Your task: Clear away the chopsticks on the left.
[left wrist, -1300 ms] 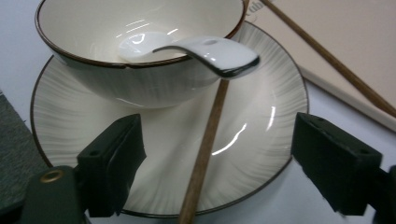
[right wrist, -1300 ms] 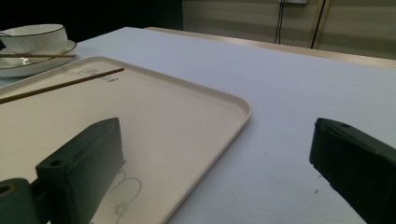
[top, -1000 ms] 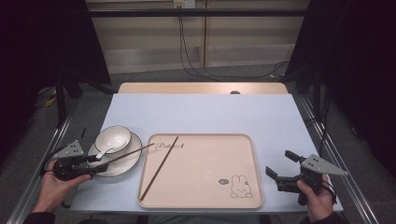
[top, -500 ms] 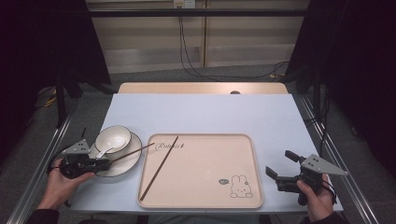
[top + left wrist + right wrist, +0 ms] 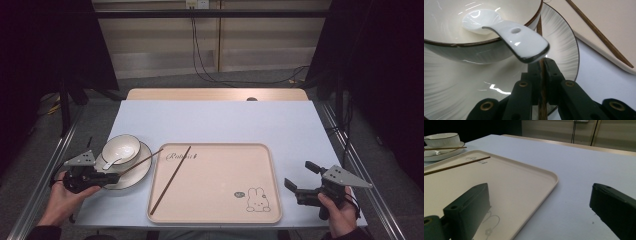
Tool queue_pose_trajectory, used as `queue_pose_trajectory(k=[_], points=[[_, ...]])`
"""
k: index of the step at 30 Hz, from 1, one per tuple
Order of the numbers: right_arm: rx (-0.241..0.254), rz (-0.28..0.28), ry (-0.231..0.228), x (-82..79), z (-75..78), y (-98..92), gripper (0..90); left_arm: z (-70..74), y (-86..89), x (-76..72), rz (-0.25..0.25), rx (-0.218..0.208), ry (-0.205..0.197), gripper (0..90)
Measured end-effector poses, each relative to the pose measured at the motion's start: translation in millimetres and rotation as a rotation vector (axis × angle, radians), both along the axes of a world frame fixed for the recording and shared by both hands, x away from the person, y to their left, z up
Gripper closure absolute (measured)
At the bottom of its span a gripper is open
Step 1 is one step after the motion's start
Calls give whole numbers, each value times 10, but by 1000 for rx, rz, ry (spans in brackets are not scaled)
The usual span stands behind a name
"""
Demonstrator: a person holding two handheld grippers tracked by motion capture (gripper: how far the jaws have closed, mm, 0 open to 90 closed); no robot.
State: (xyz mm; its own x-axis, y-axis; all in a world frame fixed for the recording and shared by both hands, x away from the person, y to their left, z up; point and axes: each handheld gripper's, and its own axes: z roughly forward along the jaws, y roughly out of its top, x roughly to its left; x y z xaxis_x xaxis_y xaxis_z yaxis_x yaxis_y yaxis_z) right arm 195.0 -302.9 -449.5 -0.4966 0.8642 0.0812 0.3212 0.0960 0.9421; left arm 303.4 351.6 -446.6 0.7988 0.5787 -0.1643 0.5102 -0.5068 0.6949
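Note:
A brown chopstick (image 5: 142, 161) lies slanted over the white plate (image 5: 139, 172), its tip reaching the tray's left rim. My left gripper (image 5: 113, 176) is shut on its near end (image 5: 541, 85), low over the plate. A white bowl (image 5: 121, 148) stands on the plate with a white spoon (image 5: 516, 40) in it, the handle jutting over my jaws. A second chopstick (image 5: 171, 179) lies on the beige tray (image 5: 220, 200). My right gripper (image 5: 300, 176) rests open to the right of the tray, nothing between its jaws (image 5: 539, 202).
The tray (image 5: 506, 182) carries a small rabbit drawing (image 5: 257, 200) near its front right corner. The pale blue tabletop (image 5: 225, 120) stretches behind it. Metal rails (image 5: 360, 165) run along both table sides. Cables hang at the back wall.
My left gripper has slid a little to the right, closer over the plate, with the chopstick in it. The right gripper has stayed still.

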Motion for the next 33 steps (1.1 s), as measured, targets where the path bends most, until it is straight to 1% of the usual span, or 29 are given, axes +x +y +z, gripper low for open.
queue_pose_trajectory(k=[1,4,7,8,9,10,11,12,14,15,18,23,25,26,29,31,32,33], points=[[-3,-1,-4,0,0,-2,26,8,-6,-7,-5,1,-1,845],[2,0,-1,-2,0,-1,26,23,-39,-28,8,-17,6,846],[2,0,-2,-1,0,-1,26,53,-67,-44,-6,-26,6,846],[0,1,-2,-1,1,-2,26,52,-79,-51,-11,-38,4,846],[0,-1,-3,-2,1,-1,26,65,-90,-61,-9,-37,8,846],[0,-2,-3,-2,1,-1,26,67,-105,-70,-9,-47,9,845],[0,1,-1,-1,0,-1,26,76,-117,-82,-10,-45,11,845],[1,-1,-3,-2,2,0,27,81,-131,-97,-6,-55,12,845],[-1,-6,-6,-1,0,1,27,82,-138,-104,-6,-56,11,845],[0,-1,-3,-3,1,-1,27,86,-146,-114,10,-60,14,845],[1,-1,-3,-3,1,-1,27,97,-184,-144,17,-75,20,845],[1,-2,-1,0,-1,-1,27,125,-280,-174,9,-75,18,845],[2,-2,0,0,-1,-1,27,135,-323,-176,3,-81,18,845],[1,-4,-2,-2,1,-1,27,140,-375,-177,-3,-90,25,845],[2,-4,-2,-1,0,-1,28,157,-431,-185,-3,-81,26,845],[0,-6,-6,0,0,-2,27,167,-483,-184,-16,-91,30,845],[0,-5,-6,-1,0,-2,27,174,-513,-186,-11,-88,24,845],[0,-7,-6,-1,0,-2,27,175,-544,-182,-16,-100,27,845]])
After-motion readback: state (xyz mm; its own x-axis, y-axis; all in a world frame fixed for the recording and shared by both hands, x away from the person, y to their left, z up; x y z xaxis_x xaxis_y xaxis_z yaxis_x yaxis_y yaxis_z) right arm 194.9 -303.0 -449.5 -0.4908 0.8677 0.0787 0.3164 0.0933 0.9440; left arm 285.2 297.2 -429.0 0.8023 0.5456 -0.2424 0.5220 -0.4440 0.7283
